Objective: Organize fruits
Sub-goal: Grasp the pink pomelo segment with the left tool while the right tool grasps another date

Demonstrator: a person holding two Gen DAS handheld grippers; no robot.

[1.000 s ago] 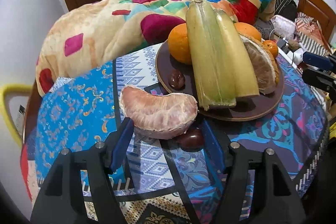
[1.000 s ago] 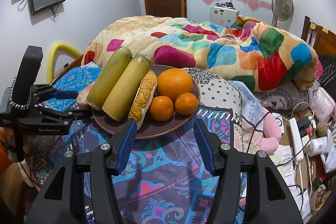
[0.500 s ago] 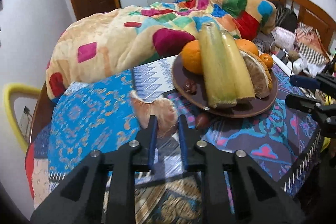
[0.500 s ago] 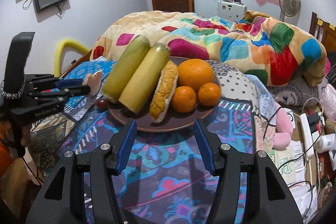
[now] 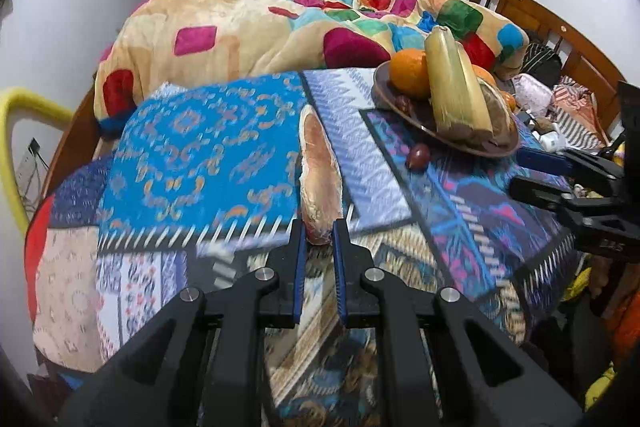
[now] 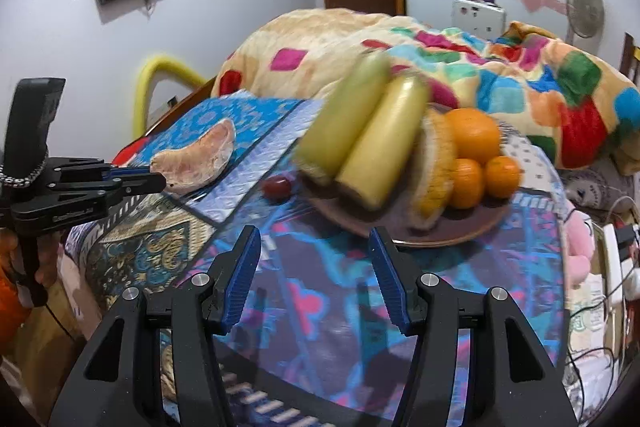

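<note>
My left gripper (image 5: pixel 319 231) is shut on the near end of a peeled pomelo segment (image 5: pixel 319 171) and holds it edge-up above the patterned tablecloth. The segment also shows in the right wrist view (image 6: pixel 200 159), lifted off the cloth at the left gripper's tips (image 6: pixel 154 179). A brown plate (image 6: pixel 460 231) holds two green-yellow stalks (image 6: pixel 360 143), another pomelo segment (image 6: pixel 434 163) and three oranges (image 6: pixel 474 135). A small dark red fruit (image 6: pixel 277 187) lies on the cloth beside the plate. My right gripper (image 6: pixel 316 259) is open and empty, in front of the plate.
A bed with a colourful blanket (image 5: pixel 280 27) lies behind the table. A yellow chair frame (image 5: pixel 16 131) stands at the left. Cables, a power strip (image 6: pixel 616 259) and a pink toy (image 6: pixel 580 243) lie at the right. The table's front edge (image 5: pixel 120 347) is near.
My left gripper closed on the pomelo segment and lifted it back and left, away from the plate. The small dark fruit stayed on the cloth. The right gripper stayed open.
</note>
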